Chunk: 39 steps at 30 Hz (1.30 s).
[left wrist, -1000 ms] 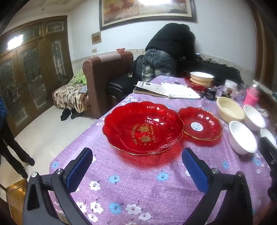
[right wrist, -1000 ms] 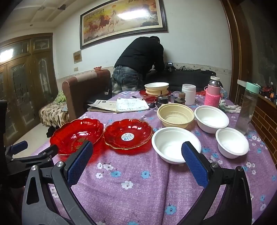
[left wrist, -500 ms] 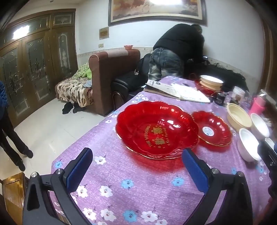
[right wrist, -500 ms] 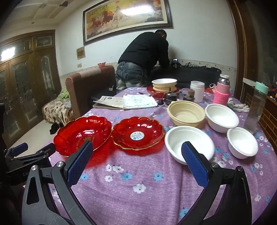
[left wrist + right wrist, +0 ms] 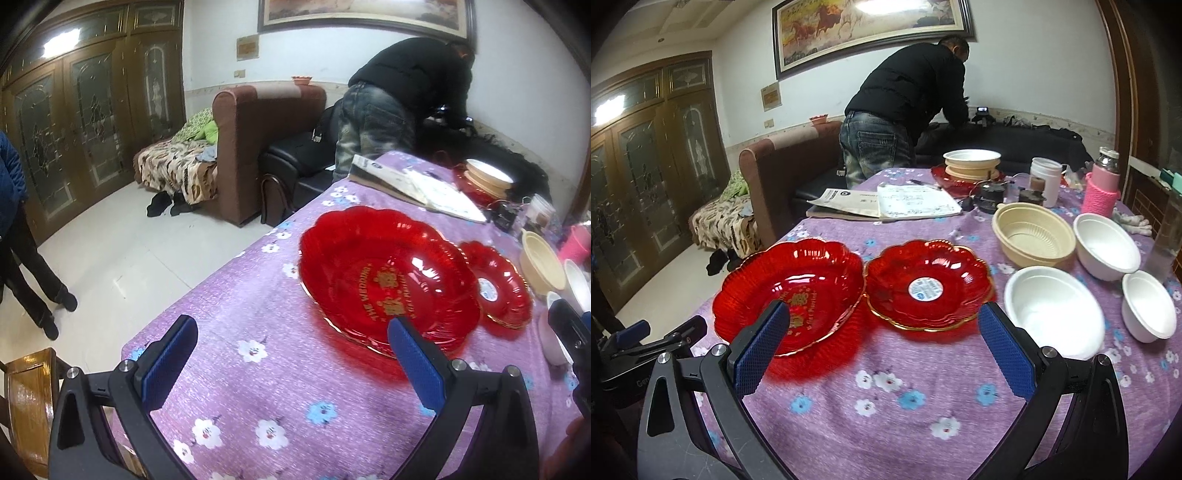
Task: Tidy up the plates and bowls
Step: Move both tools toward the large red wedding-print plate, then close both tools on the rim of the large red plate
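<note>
A large red scalloped plate (image 5: 388, 273) (image 5: 790, 288) lies on the purple flowered tablecloth, with a smaller red plate (image 5: 929, 284) (image 5: 496, 284) touching its right side. Right of them stand a big white bowl (image 5: 1052, 310), a beige bowl (image 5: 1032, 236) and two more white bowls (image 5: 1106, 251) (image 5: 1148, 306). My left gripper (image 5: 291, 362) is open, low over the cloth, left of and in front of the large plate. My right gripper (image 5: 882, 347) is open, in front of the small red plate. Both hold nothing.
Papers (image 5: 886, 203), a stack of bowls on a red plate (image 5: 971, 162), a white jar (image 5: 1047, 177), a pink-sleeved bottle (image 5: 1102, 188) and a clear bottle (image 5: 1167, 236) crowd the far table. A person in black (image 5: 908, 107) bends behind it. A brown sofa (image 5: 258, 144) stands left; a wooden chair (image 5: 29, 402) is near.
My left gripper has swung left, so the large red plate now sits right of its fingers. My right gripper has shifted left too, and the small red plate is now centred ahead.
</note>
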Motion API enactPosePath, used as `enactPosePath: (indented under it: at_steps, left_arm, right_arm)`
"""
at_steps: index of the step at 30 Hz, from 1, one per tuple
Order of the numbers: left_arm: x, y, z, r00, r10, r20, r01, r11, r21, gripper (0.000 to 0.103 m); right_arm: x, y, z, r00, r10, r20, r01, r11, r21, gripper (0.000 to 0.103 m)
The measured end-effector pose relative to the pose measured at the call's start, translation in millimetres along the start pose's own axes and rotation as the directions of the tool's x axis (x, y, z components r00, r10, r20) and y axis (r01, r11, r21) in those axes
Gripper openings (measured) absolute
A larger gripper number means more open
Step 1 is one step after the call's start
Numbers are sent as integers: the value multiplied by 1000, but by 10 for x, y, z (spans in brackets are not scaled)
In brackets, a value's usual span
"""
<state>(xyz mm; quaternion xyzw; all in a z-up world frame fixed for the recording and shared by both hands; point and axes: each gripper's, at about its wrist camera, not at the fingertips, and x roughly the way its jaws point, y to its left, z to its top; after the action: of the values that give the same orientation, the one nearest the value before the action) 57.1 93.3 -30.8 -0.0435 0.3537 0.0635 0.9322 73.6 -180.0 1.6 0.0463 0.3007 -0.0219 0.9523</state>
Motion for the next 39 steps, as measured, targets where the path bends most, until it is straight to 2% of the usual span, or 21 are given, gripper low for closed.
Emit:
enactPosePath:
  at_steps: [25, 39]
  left_arm:
    - [356, 243, 142, 998, 27, -64, -30, 999, -40, 103]
    - [524, 218, 123, 994, 37, -104, -42, 998, -47, 103]
  right_arm:
    - [471, 39, -34, 988, 90, -121, -65, 978, 196, 103]
    - [694, 131, -135, 975, 139, -173, -97, 968, 233, 103]
